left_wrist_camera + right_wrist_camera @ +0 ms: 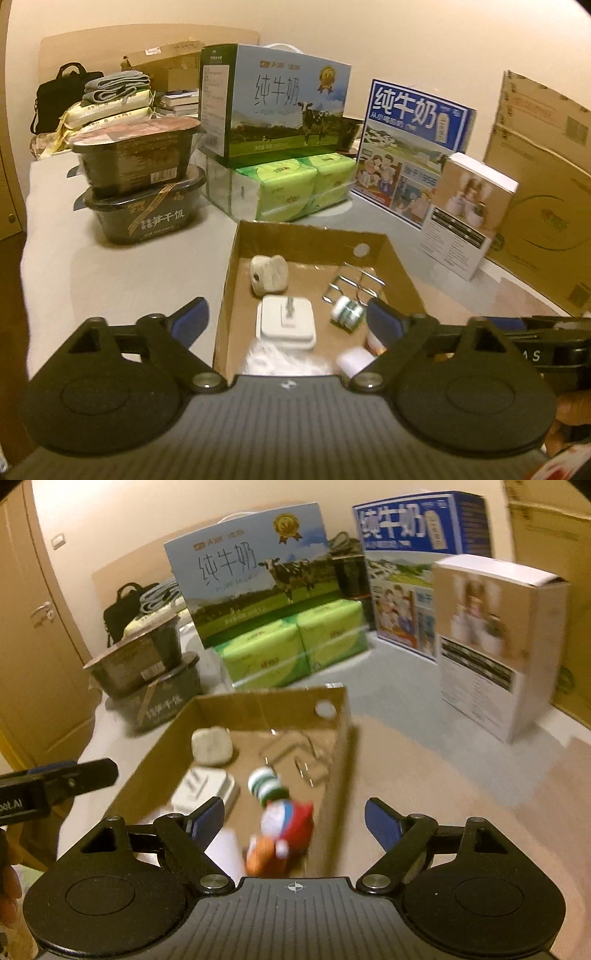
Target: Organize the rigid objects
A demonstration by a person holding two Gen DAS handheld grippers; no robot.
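The shallow cardboard tray [314, 236] in front of you sits on the white table [122, 273], its near edge under your grippers and a round hole through its far wall by the far right corner. Inside it, a pale rounded plug [266, 275] lies near the far left corner, and just on your side of that a white square adapter [287, 324] rests with its metal prongs up. A bent wire clip [352, 286] lies toward the far right corner, with a small green-and-white striped roll [349, 314] just in front of it. Closer to the near edge, on the right side of the tray, a red, white and orange toy figure [286, 834] lies tipped over; it is blurred in the right wrist view. Something white and fuzzy sits at the near edge, too smeared to name. Your left gripper [284, 319] hangs over the near left part of the tray with its jaws spread wide and nothing gripped. Your right gripper [295, 818] hangs over the near right part with its jaws well apart; the toy lies below the gap, and the pads do not press it. Beyond the tray's far edge, a green tissue pack [295, 188] carries a milk carton with a cow [284, 107], two dark meal tubs [142, 177] are stacked to the left, and a blue milk box [413, 147] and a white-sided box [469, 218] stand to the right.
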